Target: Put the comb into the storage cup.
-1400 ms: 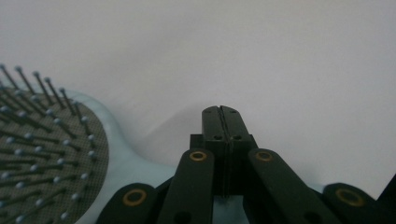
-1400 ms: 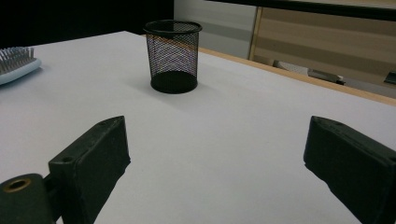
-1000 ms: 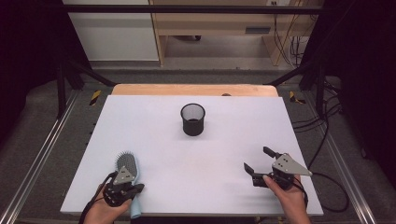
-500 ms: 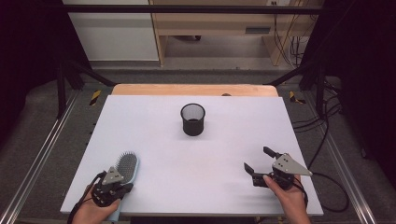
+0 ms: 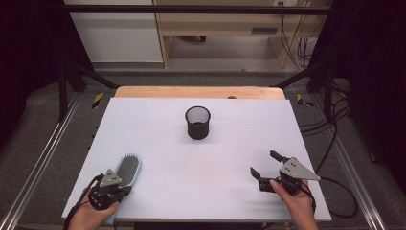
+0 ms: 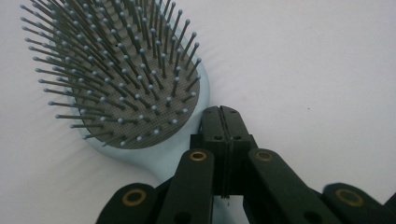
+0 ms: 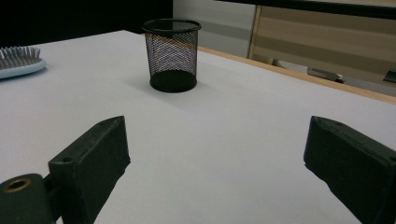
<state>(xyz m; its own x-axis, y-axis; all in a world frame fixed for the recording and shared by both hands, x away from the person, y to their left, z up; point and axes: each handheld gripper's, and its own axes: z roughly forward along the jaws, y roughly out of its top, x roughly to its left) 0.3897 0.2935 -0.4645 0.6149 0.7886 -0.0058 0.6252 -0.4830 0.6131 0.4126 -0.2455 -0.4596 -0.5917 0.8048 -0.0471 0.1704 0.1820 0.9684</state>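
- Our left gripper (image 5: 125,190) sits at the near left corner of the table (image 5: 230,143), its jaws pressed flat together with nothing between them; in the left gripper view (image 6: 223,122) the closed tips rest just beside the hairbrush, at the point where the head narrows into the handle.
- The hairbrush (image 5: 127,169) is our landmark: it lies on the white tabletop bristles up, a pale blue body with a grey pad (image 6: 126,74), its head pointing away from us.
- We cannot tell whether the closed tips touch the brush rim or sit a hair off it.
- Beyond the brush, toward the middle of the table and off to its right, stands a black mesh cup (image 5: 197,122), upright and well apart from the brush; bare tabletop lies between them.
- Far to the right of the brush, at the near right corner, our right gripper (image 5: 266,164) has its jaws spread wide and holds nothing; in its own view (image 7: 215,154) the mesh cup (image 7: 172,55) stands ahead between the jaws, and the brush head (image 7: 21,59) shows at the left edge.
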